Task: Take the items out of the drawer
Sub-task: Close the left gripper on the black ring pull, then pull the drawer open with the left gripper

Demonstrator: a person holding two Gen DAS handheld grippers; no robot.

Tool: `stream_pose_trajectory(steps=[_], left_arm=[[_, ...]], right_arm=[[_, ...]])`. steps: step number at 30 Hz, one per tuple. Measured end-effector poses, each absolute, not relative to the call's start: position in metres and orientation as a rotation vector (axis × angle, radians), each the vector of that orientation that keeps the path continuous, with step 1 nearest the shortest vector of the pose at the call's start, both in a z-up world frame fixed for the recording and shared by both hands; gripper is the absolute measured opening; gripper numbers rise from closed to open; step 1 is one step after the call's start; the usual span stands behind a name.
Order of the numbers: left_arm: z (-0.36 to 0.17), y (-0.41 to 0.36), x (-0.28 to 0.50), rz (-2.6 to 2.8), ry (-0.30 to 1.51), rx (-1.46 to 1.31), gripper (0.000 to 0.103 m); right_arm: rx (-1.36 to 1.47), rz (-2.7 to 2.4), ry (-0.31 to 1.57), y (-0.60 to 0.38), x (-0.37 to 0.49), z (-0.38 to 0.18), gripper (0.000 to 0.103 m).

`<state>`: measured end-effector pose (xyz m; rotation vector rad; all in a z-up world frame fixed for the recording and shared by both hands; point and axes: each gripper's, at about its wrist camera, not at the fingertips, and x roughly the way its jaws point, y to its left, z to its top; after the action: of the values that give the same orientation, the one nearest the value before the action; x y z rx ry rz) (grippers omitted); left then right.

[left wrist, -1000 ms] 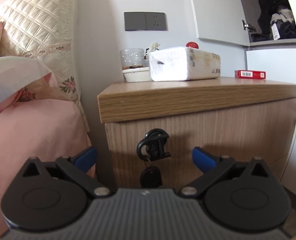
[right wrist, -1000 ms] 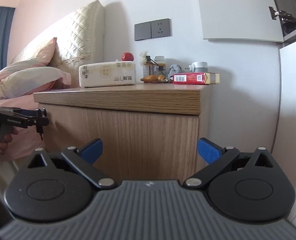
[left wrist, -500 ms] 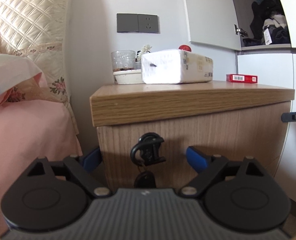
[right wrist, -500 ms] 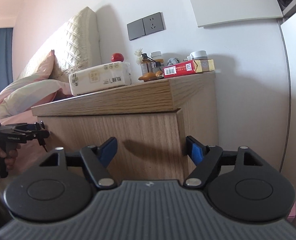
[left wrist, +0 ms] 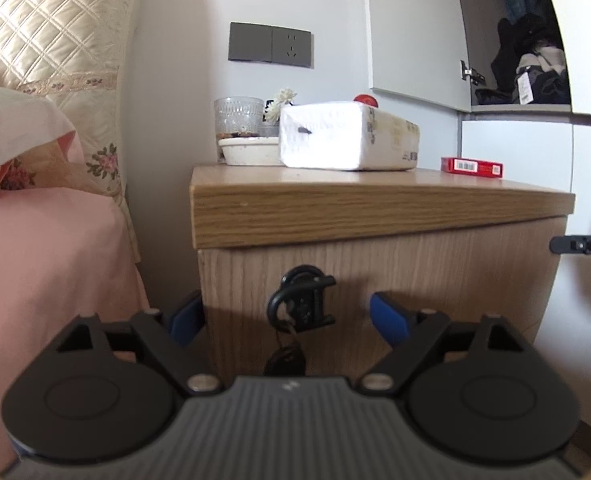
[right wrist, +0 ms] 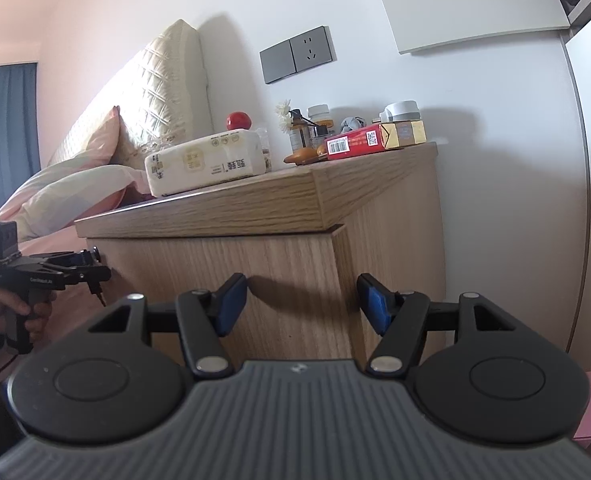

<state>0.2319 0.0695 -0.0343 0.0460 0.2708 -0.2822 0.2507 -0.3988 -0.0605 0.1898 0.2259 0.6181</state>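
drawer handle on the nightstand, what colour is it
Black drawer handle, clearest in the left wrist view.

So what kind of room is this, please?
Most likely a bedroom: a bed with quilted headboard, a wooden nightstand beside it, and an open wardrobe with clothes.

The nightstand (left wrist: 375, 216) stands right of the bed (left wrist: 47, 248). On its surface a tissue pack (left wrist: 347, 136) lies between a glass (left wrist: 238, 117) and a flat box (left wrist: 471, 167). A lock (left wrist: 301, 304) hangs on its front.

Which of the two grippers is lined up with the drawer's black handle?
The left gripper: its open fingers straddle the black handle. The right gripper faces the nightstand's corner.
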Motion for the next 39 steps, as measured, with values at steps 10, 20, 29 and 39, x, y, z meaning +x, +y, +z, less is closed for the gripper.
stream_pose_trajectory(steps=[10, 20, 29, 39], left_arm=[[-0.032, 0.074, 0.228, -0.275, 0.269, 0.035, 0.080], [-0.032, 0.079, 0.217, -0.281, 0.261, 0.029, 0.074], [-0.032, 0.078, 0.198, -0.271, 0.255, 0.022, 0.073], [-0.030, 0.074, 0.173, -0.247, 0.257, 0.017, 0.074]], right_arm=[[0.198, 0.706, 0.244, -0.411, 0.255, -0.059, 0.065], [0.213, 0.788, 0.270, -0.423, 0.257, -0.057, 0.066], [0.200, 0.815, 0.279, -0.424, 0.246, -0.054, 0.066], [0.195, 0.822, 0.285, -0.424, 0.224, -0.052, 0.065]])
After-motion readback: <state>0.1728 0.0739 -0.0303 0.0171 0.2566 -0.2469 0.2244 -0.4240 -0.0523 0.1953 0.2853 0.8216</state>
